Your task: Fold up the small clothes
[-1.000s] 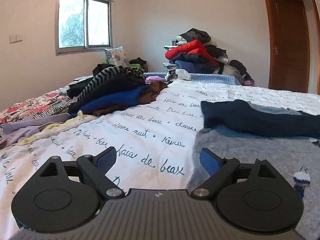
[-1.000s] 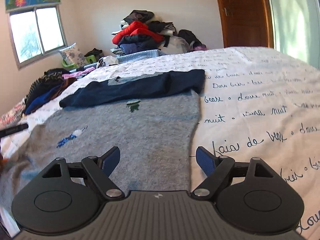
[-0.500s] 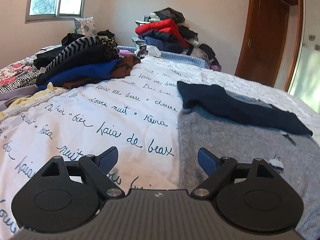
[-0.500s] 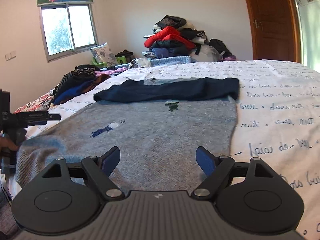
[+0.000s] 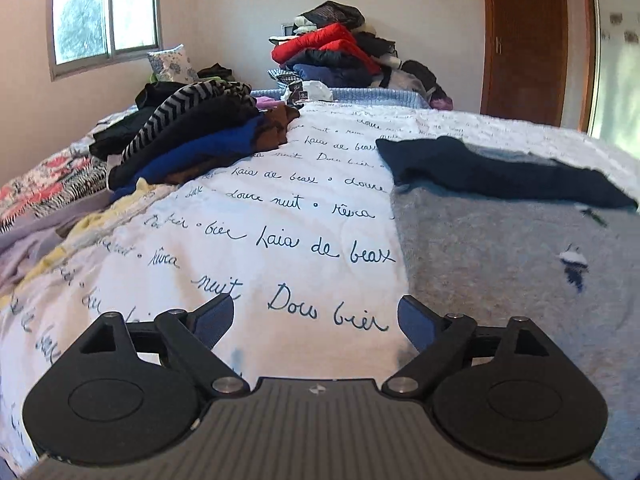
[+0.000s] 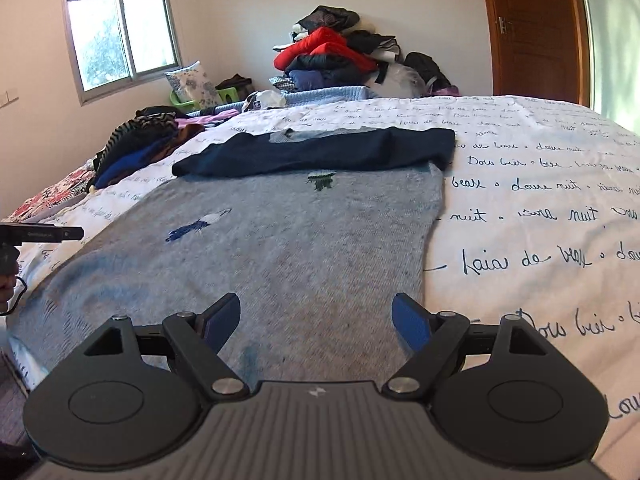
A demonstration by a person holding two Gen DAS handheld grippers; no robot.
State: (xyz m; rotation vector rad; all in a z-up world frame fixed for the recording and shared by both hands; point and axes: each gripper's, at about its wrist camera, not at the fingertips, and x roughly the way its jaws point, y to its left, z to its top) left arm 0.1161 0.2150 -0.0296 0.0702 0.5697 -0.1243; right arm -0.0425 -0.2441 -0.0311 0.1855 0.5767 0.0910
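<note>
A grey knit sweater [image 6: 288, 240] with navy sleeves [image 6: 320, 152] folded across its top lies flat on the white bedspread [image 6: 540, 208]. It also shows in the left wrist view [image 5: 500, 264], at the right. My right gripper [image 6: 316, 320] is open and empty, over the sweater's near hem. My left gripper [image 5: 316, 320] is open and empty, over the bedspread [image 5: 260, 220] just left of the sweater's left edge. The left gripper's body [image 6: 40, 234] shows at the far left of the right wrist view.
A stack of dark, striped and blue clothes [image 5: 192, 136] lies at the left of the bed. A heap of clothes with a red jacket [image 6: 328, 52] stands against the far wall. A wooden door [image 6: 532, 28] is at the right, a window [image 6: 120, 36] at the left.
Both grippers stayed open and empty. The left wrist view swung right, then back left and nearer the sweater's edge. The right wrist view shifted slightly over the hem.
</note>
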